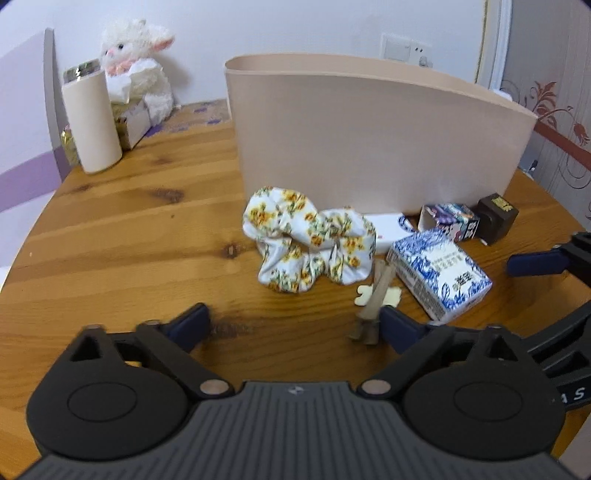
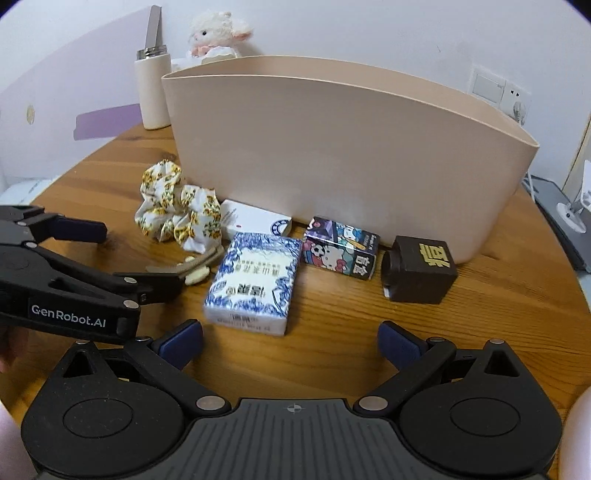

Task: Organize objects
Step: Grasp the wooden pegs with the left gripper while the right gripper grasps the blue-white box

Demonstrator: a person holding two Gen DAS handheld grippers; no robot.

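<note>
A tall beige bin (image 1: 369, 147) (image 2: 332, 155) stands on the round wooden table (image 1: 129, 229). In front of it lie a floral scrunchie (image 1: 310, 243) (image 2: 177, 210), a tan hair clip (image 1: 375, 295) (image 2: 192, 264), a blue-and-white box (image 1: 439, 278) (image 2: 255, 280), a white card box (image 1: 388, 230) (image 2: 255, 219), a cartoon box (image 1: 448, 219) (image 2: 340, 245) and a dark brown cube (image 1: 496, 218) (image 2: 421, 271). My left gripper (image 1: 295, 325) (image 2: 122, 254) is open, its right finger beside the hair clip. My right gripper (image 2: 291, 343) is open, just short of the blue-and-white box.
A beige flask (image 1: 92, 122) (image 2: 153, 92), a plush lamb (image 1: 136, 66) (image 2: 218, 35) and small boxes (image 1: 129, 122) stand at the table's back left. A wall socket (image 2: 498, 92) is behind the bin. The table edge curves away at right.
</note>
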